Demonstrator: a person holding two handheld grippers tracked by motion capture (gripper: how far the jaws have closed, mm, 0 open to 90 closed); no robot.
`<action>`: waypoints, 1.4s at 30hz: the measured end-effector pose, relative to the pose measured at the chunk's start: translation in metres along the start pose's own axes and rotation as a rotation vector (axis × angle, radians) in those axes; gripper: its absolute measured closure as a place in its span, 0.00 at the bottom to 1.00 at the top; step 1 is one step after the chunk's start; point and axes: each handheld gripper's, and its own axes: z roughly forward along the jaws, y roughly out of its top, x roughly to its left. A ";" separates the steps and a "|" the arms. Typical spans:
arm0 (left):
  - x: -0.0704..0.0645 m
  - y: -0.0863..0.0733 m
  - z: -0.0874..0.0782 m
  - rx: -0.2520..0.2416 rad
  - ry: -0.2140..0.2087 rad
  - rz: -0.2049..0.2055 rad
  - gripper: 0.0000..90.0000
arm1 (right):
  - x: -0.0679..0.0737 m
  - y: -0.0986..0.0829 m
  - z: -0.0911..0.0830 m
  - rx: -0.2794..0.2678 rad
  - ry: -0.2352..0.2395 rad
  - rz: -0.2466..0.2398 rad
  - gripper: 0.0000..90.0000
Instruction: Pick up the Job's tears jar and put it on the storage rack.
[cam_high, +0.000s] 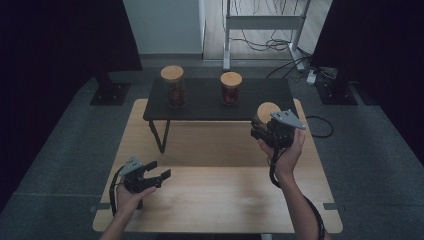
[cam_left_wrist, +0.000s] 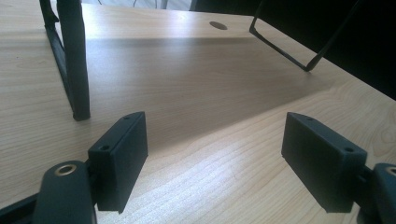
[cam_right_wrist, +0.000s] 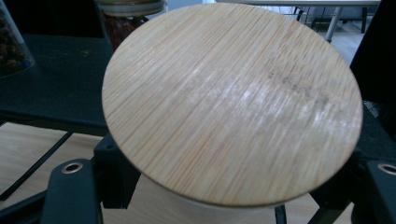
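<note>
Up close, right gripper (cam_high: 267, 131) fingers pinching lidded jar (cam_right_wrist: 232, 100), contents hidden; left gripper (cam_high: 156, 175) fingers spread.

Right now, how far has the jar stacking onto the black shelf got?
Two jars with bamboo lids already stand on the black shelf. The right gripper grips a third jar, raised near the shelf's right end, apparently still to be set down. The left gripper rests open above the wooden table, holding nothing.

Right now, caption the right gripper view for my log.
Right gripper clamps a jar under its bamboo lid, beside the black shelf.
</note>
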 end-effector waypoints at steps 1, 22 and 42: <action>0.000 0.000 0.000 0.000 0.001 0.000 0.25 | 0.000 0.001 0.002 -0.001 -0.002 0.000 0.28; -0.002 0.001 -0.002 -0.006 0.008 0.003 0.25 | -0.008 0.030 0.033 0.009 -0.049 0.012 0.28; -0.002 0.001 -0.004 -0.012 0.010 0.003 0.25 | -0.006 0.049 0.054 0.030 -0.084 0.012 0.28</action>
